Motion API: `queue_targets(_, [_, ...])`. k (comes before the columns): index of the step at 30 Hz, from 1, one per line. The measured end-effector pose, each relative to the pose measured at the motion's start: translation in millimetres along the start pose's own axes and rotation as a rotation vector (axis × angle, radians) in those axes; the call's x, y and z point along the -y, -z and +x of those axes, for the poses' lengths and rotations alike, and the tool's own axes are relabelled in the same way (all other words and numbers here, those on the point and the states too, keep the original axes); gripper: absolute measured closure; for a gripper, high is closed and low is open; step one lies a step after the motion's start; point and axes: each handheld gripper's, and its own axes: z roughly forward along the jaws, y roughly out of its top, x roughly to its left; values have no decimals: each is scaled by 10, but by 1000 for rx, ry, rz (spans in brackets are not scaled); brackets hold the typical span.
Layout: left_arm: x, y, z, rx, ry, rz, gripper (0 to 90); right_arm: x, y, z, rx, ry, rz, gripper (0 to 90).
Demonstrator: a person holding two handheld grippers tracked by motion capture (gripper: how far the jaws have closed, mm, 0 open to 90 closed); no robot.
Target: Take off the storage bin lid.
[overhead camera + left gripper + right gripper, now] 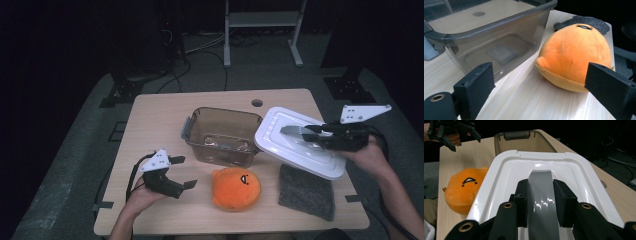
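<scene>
Dark room, light wooden table (150, 120) is carrying everything. Right gripper (312, 132) is pinching the grey handle (541, 192) of the white plastic lid (280, 132), jaws pressed against both sides of it, lid tilted and hanging off the right edge of the smoky translucent plastic bin (222, 135). Bin is sitting open mid-table, nothing inside apart from what looks like a label on the base. Left gripper (181, 172) is hovering low over the table with jaws spread wide, aiming at the round orange plush toy (236, 187), which is lying in front of the bin, just left of the grey felt pad (306, 191).

Looks like the plush is going into the bin next. To do it well:
- centre the spread jaws on the plush's widest part, not the soft bottom lip
- squeeze deep, it's squashy and may slip
- lift clear of the bin rim before moving across
- keep the lid parked right and high so it isn't blocking the drop.
</scene>
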Motion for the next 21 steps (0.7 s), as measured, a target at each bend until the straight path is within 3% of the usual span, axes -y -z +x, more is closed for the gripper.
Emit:
queue_targets(9, [-1,-7,-3,-1,-4,2,82,213,174,-4,26,-41,-5,656])
queue_targets(21, [-5,6,0,-5,-2,-4,82,483,246,-25,45,-84,12,656])
